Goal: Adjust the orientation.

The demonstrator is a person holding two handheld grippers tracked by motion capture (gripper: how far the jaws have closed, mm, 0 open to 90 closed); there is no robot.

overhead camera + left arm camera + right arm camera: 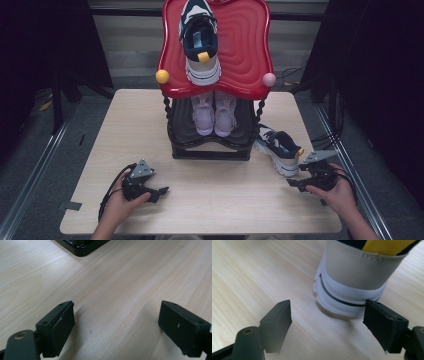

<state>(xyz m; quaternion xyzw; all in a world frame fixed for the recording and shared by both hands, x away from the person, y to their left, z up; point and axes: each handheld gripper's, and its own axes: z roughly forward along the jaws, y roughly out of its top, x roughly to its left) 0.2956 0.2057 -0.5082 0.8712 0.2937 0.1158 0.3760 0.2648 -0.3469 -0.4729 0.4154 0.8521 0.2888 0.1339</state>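
The right gripper (296,184) sits low over the table (210,200), its jaws spread wide with nothing between them, and just ahead of it lies a navy and white sneaker (278,148) with a yellow heel tab. From the right gripper view the shoe's heel (352,287) is straight in front, slightly toward the far jaw, near but apart from both pads; the gap looks about wide enough to take the heel, which I'd guess is why the jaws stand open like that. The shoe rests on its sole on the wood, heel turned toward the hand, so the heel is the easiest part to catch.

Beyond that shoe, further from the gripper and to its left, stands a two-tier shoe rack (212,145). Its red top shelf (245,55) already carries the matching sneaker (200,40), heel toward the person, with free room beside it. That looks like the place meant for the one on the table. A pair of pale pink shoes (214,112) fills the lower shelf, side by side.

The left gripper (157,191) lies on the table well away from the loose sneaker, also open and empty; in its own view there is bare wood between the jaws and a corner of the rack's black base (82,247) ahead. It seems parked there to stay out of the way while the right hand closes in.
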